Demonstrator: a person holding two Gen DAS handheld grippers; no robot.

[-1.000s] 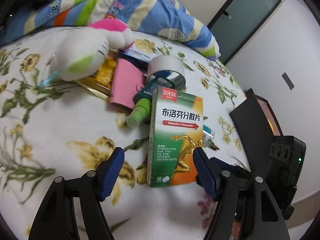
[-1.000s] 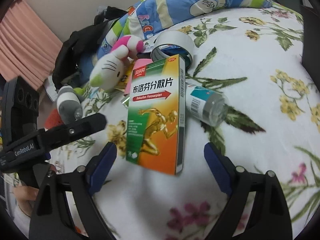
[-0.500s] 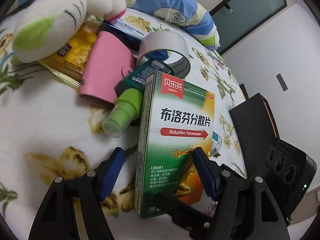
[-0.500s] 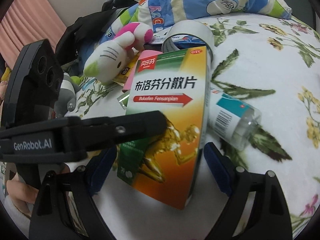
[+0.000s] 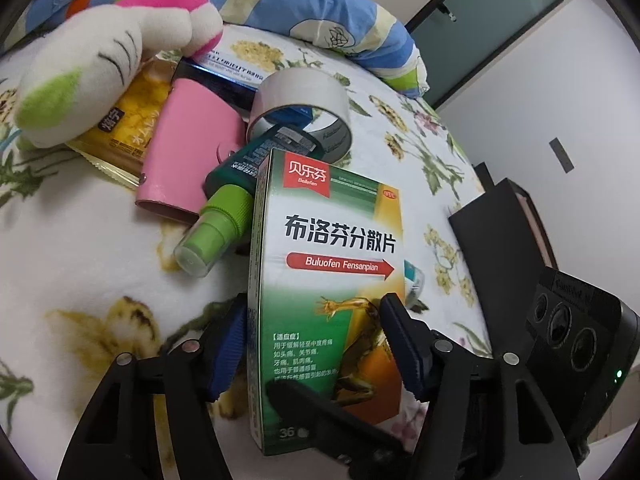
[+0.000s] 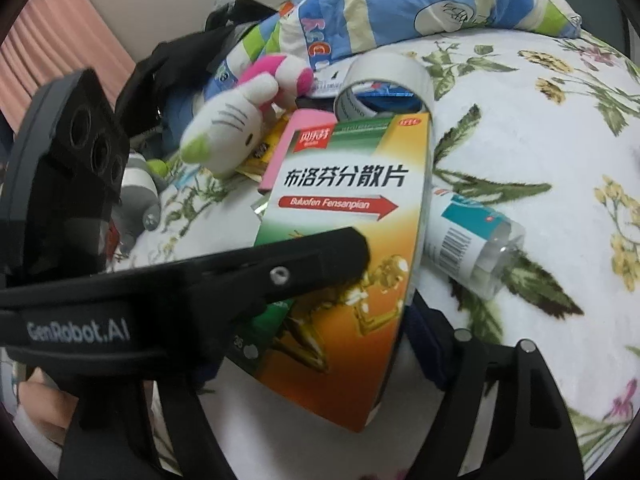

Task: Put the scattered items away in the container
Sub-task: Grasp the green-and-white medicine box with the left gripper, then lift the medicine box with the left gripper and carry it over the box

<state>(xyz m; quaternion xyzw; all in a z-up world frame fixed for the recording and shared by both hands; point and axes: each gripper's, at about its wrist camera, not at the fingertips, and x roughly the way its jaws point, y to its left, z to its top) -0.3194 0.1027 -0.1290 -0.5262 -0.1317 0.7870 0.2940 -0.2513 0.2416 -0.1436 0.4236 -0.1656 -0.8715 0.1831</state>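
**Both grippers closing around the medicine box on the bed**

I start at the left of my left wrist view: a white plush toy (image 5: 92,68) with a pink bow lies at the far left on the floral bedspread (image 5: 80,248), resting on a yellow snack packet (image 5: 128,128). Just right of it sits a pink case (image 5: 188,148), and against that a dark green spray bottle (image 5: 224,208) with a light green cap pointing near-left. Behind these a roll of tape (image 5: 300,108) stands on its edge. A striped quilt (image 5: 320,4) is heaped along the far side.

In the middle stands the green and orange medicine box (image 5: 328,280), the thing I am after, its near end lifted toward my cameras. My left gripper (image 5: 316,344) has its blue-padded fingers on either side of the box's lower half; the jaws are closing, and I see a slim gap beside the left pad, so I count it as not yet clamped. From the right wrist view, my right gripper (image 6: 320,344) straddles the same box (image 6: 352,216) from the near side; its jaws are closing too. Its left finger is hidden behind the left gripper's arm, so I cannot tell whether its pads press the carton.

Right of the box a clear bottle (image 6: 468,244) with a teal label lies on its side, touching the carton's edge. At the far right of the left view a dark container (image 5: 500,232) sits at the edge of the bed.
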